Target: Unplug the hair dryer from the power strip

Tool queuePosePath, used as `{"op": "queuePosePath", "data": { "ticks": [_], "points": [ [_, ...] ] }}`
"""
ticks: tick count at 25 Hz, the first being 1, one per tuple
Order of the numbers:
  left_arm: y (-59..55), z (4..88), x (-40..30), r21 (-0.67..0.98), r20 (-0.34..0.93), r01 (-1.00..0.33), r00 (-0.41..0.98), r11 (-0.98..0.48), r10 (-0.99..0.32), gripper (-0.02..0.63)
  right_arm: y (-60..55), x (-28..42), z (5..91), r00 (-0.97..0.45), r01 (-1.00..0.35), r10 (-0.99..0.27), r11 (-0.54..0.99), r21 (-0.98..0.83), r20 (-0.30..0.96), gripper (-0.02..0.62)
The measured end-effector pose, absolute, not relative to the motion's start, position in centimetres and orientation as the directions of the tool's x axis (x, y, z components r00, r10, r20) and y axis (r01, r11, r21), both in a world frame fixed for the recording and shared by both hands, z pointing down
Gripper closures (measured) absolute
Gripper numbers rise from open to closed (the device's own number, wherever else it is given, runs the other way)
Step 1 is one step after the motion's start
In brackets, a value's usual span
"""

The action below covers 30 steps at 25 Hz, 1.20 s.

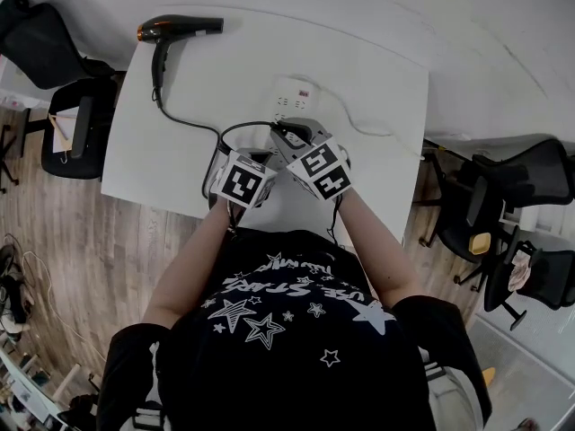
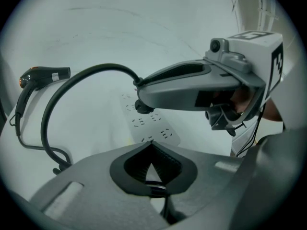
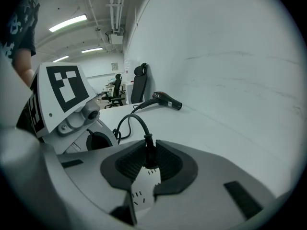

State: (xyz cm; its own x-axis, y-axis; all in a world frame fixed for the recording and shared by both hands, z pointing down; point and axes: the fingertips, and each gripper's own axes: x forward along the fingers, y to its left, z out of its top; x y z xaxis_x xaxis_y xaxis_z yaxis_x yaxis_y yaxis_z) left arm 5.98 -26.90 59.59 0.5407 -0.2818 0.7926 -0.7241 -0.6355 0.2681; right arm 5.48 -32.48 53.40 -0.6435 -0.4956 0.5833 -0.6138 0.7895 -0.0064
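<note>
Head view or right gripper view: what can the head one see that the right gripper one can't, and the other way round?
Only the head view shows the person's black shirt with stars and the wooden floor. Only the right gripper view shows the right tool squeezing the black plug between its pads, and the ceiling lights. Both show the hair dryer, its black cord, the white power strip and the white table.

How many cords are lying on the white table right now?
2. The black hair dryer cord loops across to the right gripper, which grips its plug; the thin white power strip cord trails right. Others may be hidden.
</note>
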Motion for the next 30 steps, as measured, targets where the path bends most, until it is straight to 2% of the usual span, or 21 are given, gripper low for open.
{"op": "queuePosePath", "data": {
  "ticks": [14,30],
  "points": [
    [-26.9,59.7,5.8,0.248,0.784,-0.705,0.549,-0.665,-0.290,0.600,-32.5,6.7,52.1,-0.613,-0.653,-0.545,0.757,0.021,0.572,0.525],
    [-26.5,59.3,6.2,0.230,0.758,-0.672,0.578,-0.704,-0.304,0.600,-30.8,6.9,53.8,-0.573,-0.683,-0.534,0.730,-0.003,0.622,0.526]
  ]
}}
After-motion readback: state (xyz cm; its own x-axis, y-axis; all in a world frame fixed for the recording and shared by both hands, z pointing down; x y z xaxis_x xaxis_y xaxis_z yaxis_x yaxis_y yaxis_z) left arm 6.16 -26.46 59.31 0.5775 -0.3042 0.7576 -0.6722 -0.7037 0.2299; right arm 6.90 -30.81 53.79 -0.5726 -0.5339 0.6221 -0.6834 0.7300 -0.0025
